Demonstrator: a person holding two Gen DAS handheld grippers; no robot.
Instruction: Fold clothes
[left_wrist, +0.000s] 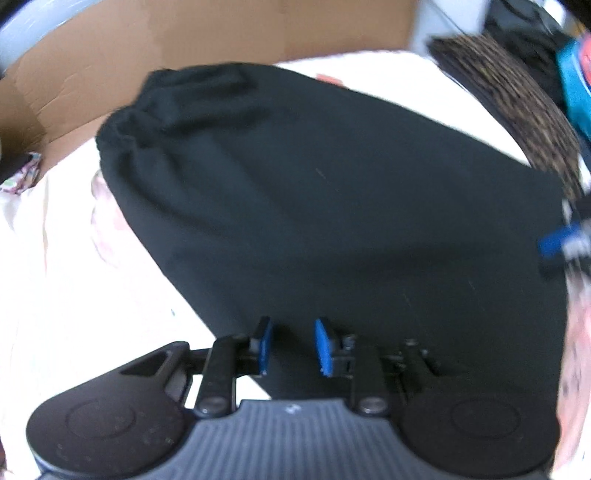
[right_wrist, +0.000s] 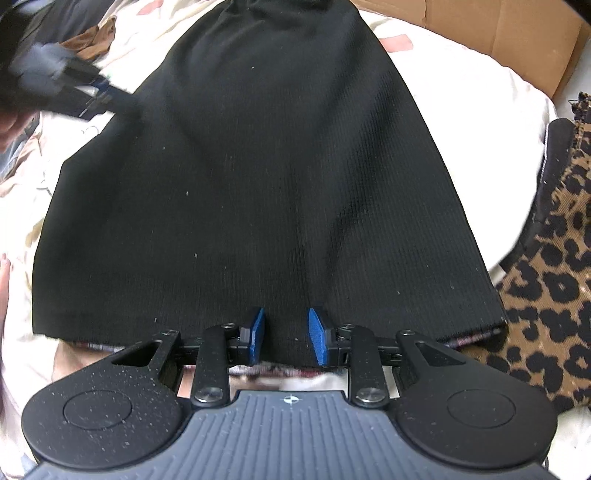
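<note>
Right wrist view: our right gripper (right_wrist: 284, 338) hangs over the near hem of the black skirt (right_wrist: 266, 177), which lies flat on the pale bedsheet (right_wrist: 461, 103). Its blue pads stand apart and pinch nothing. Our left gripper (left_wrist: 291, 345), blurred, is likewise parted and empty over the skirt's side. We judge the risk to be an uneven fold: if one side grabs late, or catches the sheet or the plaid cloth (right_wrist: 469, 338) under the hem, the skirt bunches toward the leopard-print garment (right_wrist: 546, 295).
</note>
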